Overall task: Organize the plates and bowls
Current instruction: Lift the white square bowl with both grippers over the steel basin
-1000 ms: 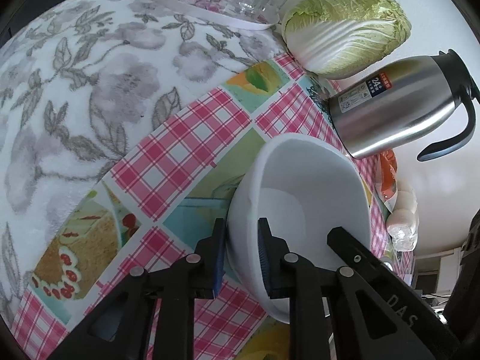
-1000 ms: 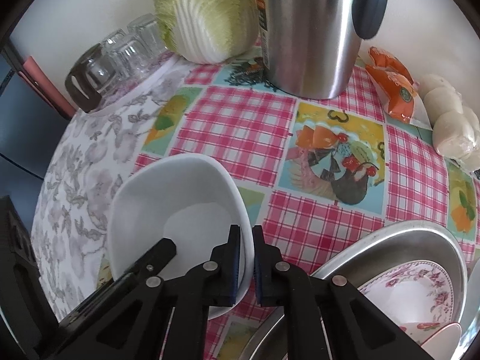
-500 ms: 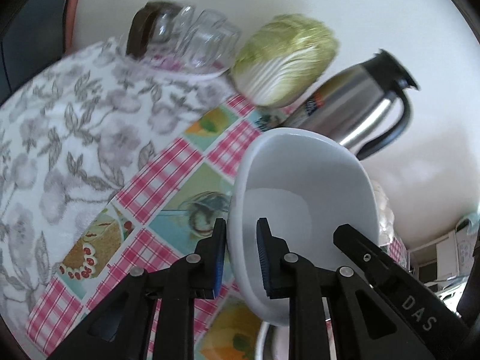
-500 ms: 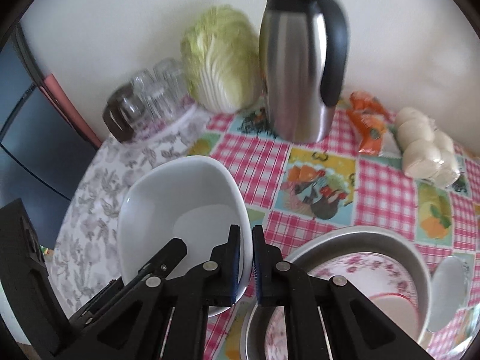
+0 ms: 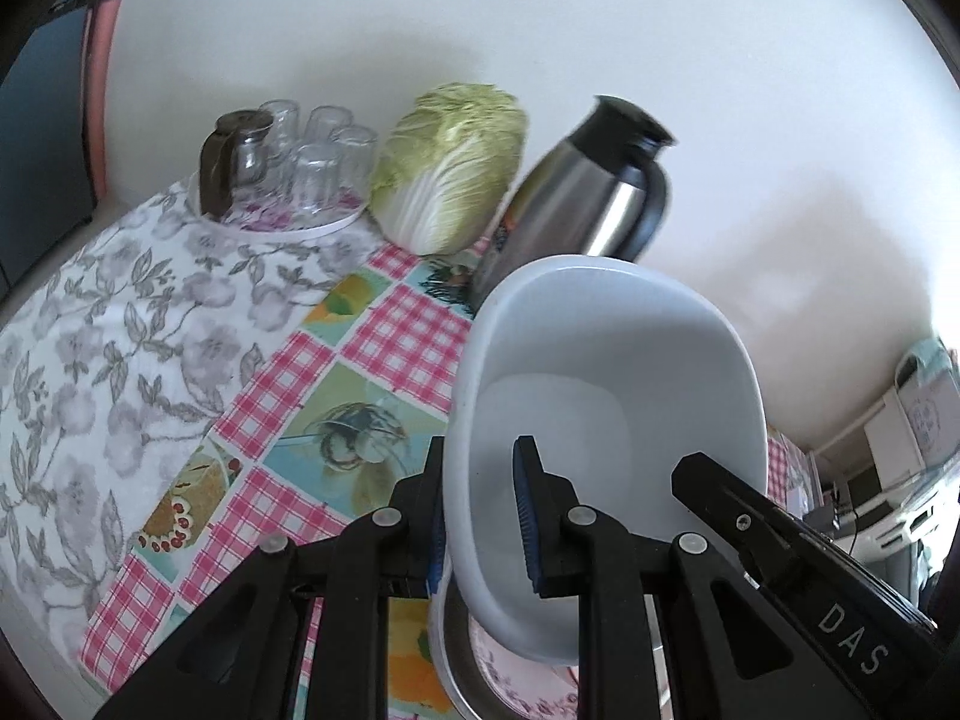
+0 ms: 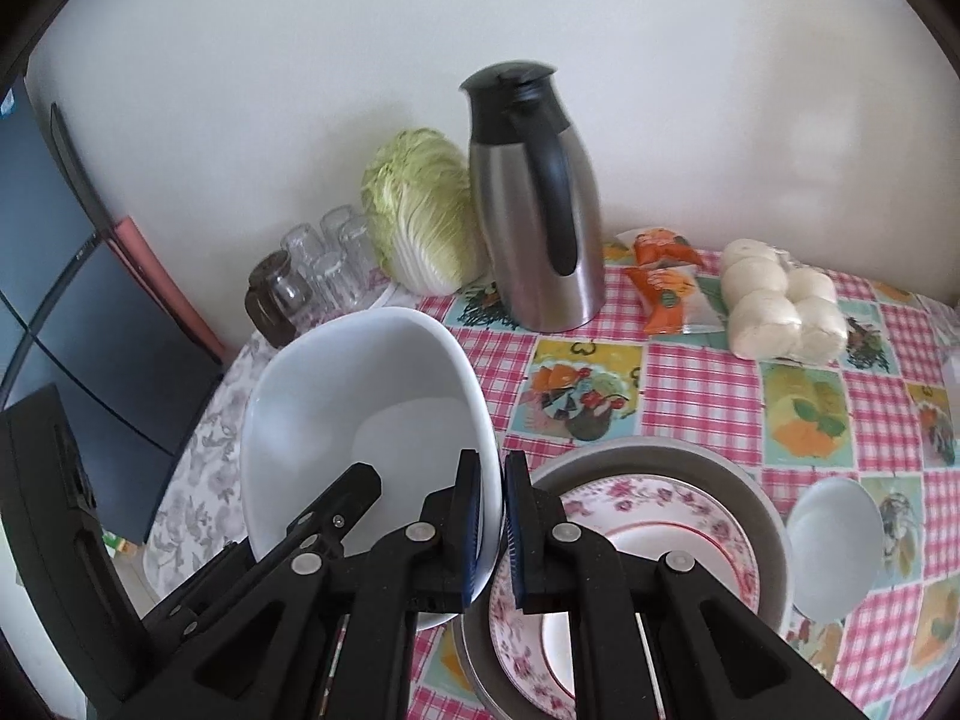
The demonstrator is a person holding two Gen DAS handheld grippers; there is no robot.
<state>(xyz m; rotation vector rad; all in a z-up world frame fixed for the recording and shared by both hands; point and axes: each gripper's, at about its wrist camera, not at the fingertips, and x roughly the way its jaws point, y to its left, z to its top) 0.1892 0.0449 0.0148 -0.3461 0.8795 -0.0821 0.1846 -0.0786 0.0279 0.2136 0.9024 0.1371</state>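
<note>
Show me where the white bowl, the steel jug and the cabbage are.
white bowl (image 6: 360, 396): right wrist view, on its inner wall.
steel jug (image 6: 522, 228): right wrist view, on its metal body.
cabbage (image 5: 450, 174): left wrist view, on its leafy side.

Glossy white bowl (image 6: 366, 414), brushed-metal jug (image 6: 534, 228) with black plastic handle, clear glass tumblers (image 5: 318, 162).

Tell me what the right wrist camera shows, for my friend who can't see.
Two black grippers hold a white bowl by its rim above a checked tablecloth. Below sits a metal basin with a flowered plate; a cabbage and jug stand behind.
</note>
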